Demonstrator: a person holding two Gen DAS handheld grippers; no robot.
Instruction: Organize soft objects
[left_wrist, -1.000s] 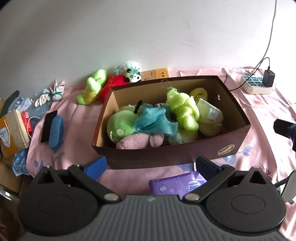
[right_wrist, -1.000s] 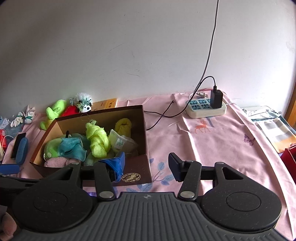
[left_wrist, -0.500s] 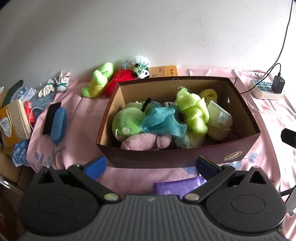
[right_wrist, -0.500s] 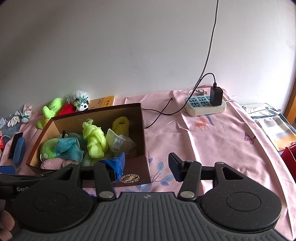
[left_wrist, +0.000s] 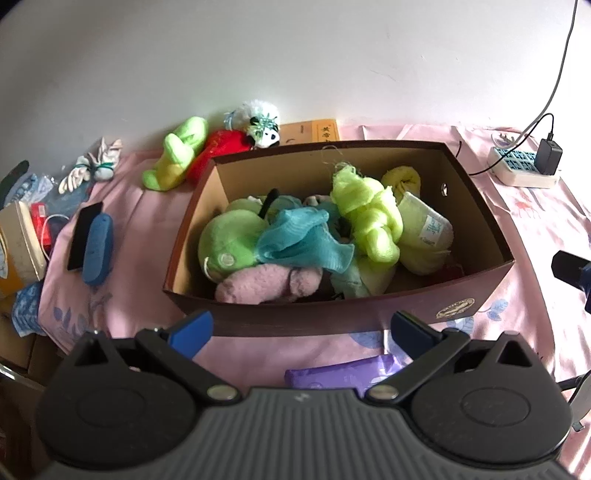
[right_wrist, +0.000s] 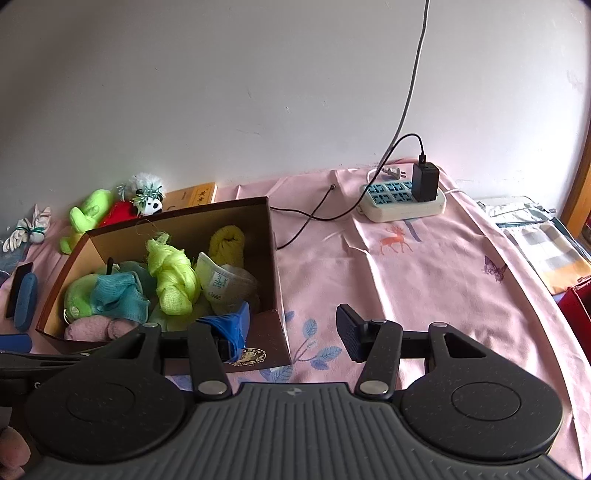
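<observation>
An open brown box (left_wrist: 476, 206) sits on the pink cloth. It holds a green plush (left_wrist: 229, 240), a teal mesh cloth (left_wrist: 303, 240), a lime mesh cloth (left_wrist: 369, 210), a pink plush (left_wrist: 266, 282), a yellow roll (left_wrist: 402, 179) and a pale labelled pouch (left_wrist: 424, 229). Behind the box lie a lime plush toy (left_wrist: 177, 155), a red plush (left_wrist: 221, 147) and a panda (left_wrist: 264, 125). My left gripper (left_wrist: 301, 326) is open and empty, just in front of the box's front wall. My right gripper (right_wrist: 293, 328) is open and empty by the box (right_wrist: 275, 258) at its near right corner.
A purple packet (left_wrist: 340, 373) lies under the left gripper. At the left sit a blue case (left_wrist: 96, 247), a black phone (left_wrist: 83, 234), white gloves (left_wrist: 92, 166) and cartons at the table edge. A power strip (right_wrist: 402, 201) with charger and cables is at the back right; folded papers (right_wrist: 546, 251) lie at the far right.
The left gripper has drifted slightly nearer the box, which now looks a little larger. The right gripper has barely moved. Both jaws stand as wide as before.
</observation>
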